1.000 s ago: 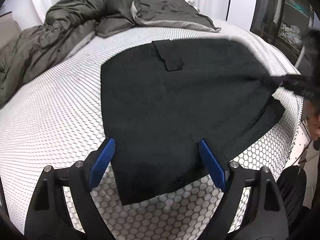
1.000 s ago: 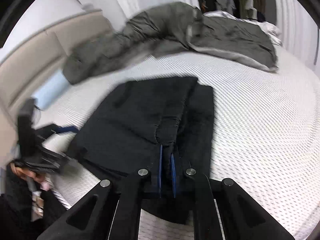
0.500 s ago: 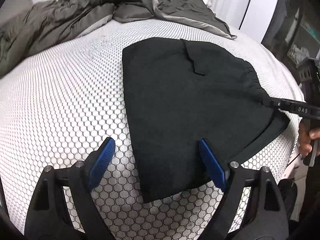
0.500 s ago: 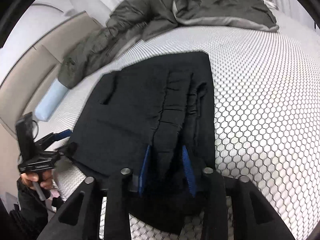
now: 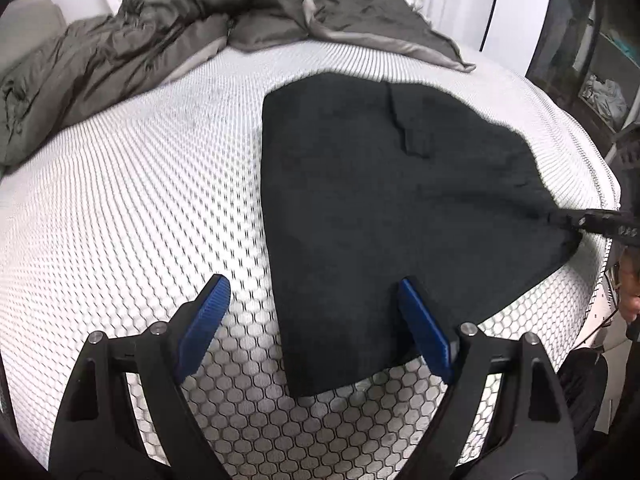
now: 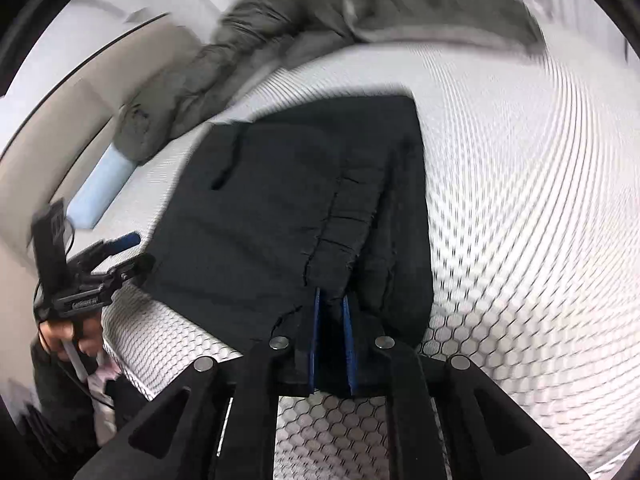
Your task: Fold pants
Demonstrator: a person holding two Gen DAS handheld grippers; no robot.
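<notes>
The black pants point(image 5: 380, 200) lie folded on the white honeycomb-patterned mattress point(image 5: 140, 200). My left gripper point(image 5: 316, 312) is open, its blue fingers straddling the near left corner of the pants just above the cloth. In the right wrist view my right gripper point(image 6: 331, 312) is shut on the gathered waistband edge of the pants point(image 6: 280, 208). The right gripper also shows in the left wrist view point(image 5: 592, 222) at the far right edge of the pants. The left gripper shows in the right wrist view point(image 6: 120, 256) at the left corner.
A rumpled grey duvet point(image 5: 160, 40) lies across the back of the bed. A light blue pillow point(image 6: 100, 192) sits by the beige headboard point(image 6: 60, 128). The mattress edge point(image 5: 600, 184) drops off at the right, with shelves point(image 5: 600, 60) beyond.
My right gripper opened half a second ago and has closed again on the waistband. My left gripper has shifted left, so the pants sit further right in its view.
</notes>
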